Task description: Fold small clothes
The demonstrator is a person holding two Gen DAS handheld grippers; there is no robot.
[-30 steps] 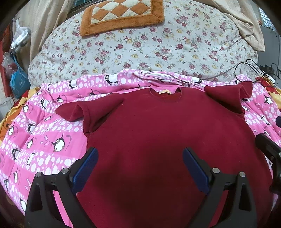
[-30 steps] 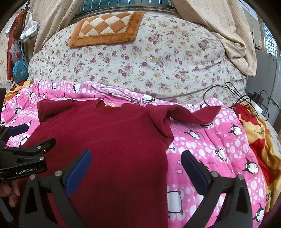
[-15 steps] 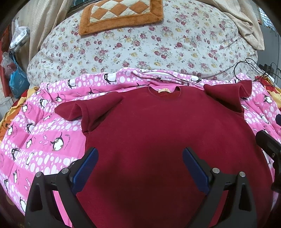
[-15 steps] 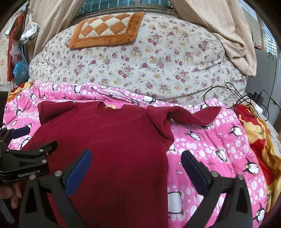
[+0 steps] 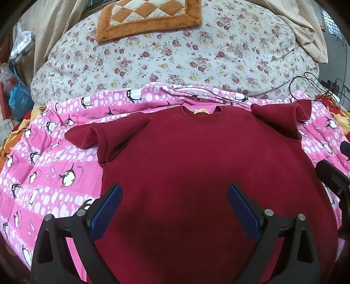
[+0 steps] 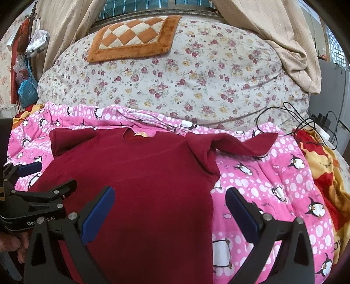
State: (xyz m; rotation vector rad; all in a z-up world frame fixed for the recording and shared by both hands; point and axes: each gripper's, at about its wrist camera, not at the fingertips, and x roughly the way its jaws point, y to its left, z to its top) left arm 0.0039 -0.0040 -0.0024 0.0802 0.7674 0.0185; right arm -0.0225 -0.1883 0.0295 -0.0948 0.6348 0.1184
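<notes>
Penguin blanket (image 5: 48, 179), floral quilt (image 5: 175, 56), checkered mat (image 5: 148, 17)

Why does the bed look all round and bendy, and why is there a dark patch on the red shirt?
Left wrist view: the fisheye lens bulges the flowery quilt and blackens the corners; the dark patch low on the shirt looks like shadow near the open left gripper. Right wrist view: same bulge, soft daylight, no glare, and the shirt darkens toward the open right gripper.

The T-shirt (image 5: 196, 166) was deep maroon with a yellow neck label (image 5: 202, 111). Under it the quilt (image 5: 43, 174) was pink with white dots and penguins. The duvet (image 6: 175, 83) was cream with small roses, the mat (image 6: 131, 37) an orange-and-cream check. The finger pads (image 5: 107, 209) were blue.
</notes>
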